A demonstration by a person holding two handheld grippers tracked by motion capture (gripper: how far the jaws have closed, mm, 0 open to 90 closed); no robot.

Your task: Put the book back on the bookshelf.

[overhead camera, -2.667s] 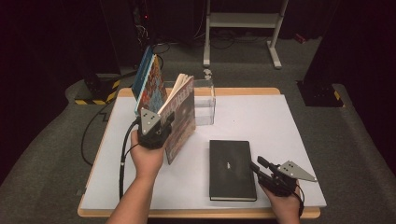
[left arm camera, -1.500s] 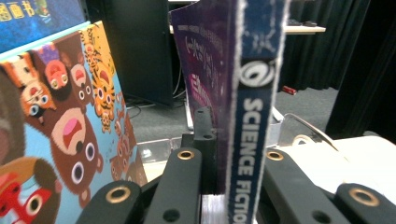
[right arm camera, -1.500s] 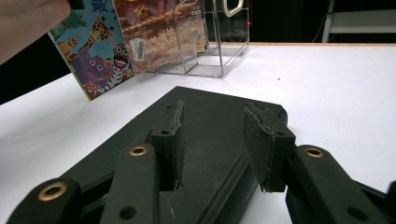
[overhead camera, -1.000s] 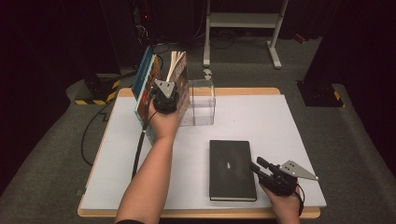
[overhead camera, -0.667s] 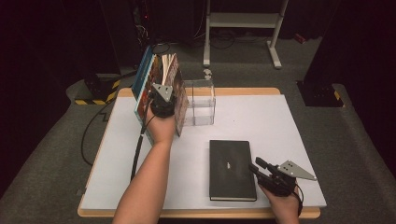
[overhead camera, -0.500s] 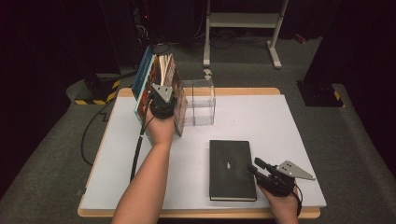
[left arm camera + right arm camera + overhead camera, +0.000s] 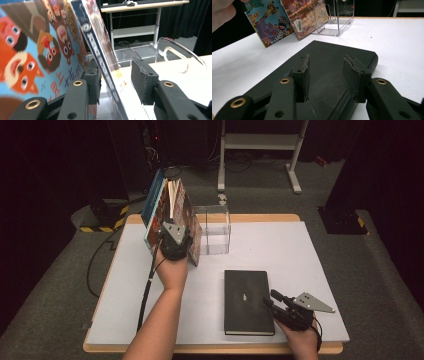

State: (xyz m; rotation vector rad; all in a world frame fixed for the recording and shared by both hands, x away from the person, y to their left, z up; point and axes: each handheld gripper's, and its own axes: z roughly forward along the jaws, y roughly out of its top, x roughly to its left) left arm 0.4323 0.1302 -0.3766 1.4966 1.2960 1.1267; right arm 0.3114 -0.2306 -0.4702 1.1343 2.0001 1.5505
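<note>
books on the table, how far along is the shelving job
Done: one picture book leans upright at the table's far left corner. In hand: the left gripper straddles a second book leaning against the first beside the clear stand; its jaws look open around the spine. Left: the black book lies flat, with the right gripper open over its cover, not gripping.

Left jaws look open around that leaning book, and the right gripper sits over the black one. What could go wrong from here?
1. The leaning book stands tilted between the open jaws of the left gripper, not clamped. Once the gripper leaves, it might slide or tip.
2. The clear stand sits right beside the books; a sideways pull could knock it.
3. The black book lies flat on the table, and the right gripper hovers open above it. Lifting it by an edge may be awkward.
</note>
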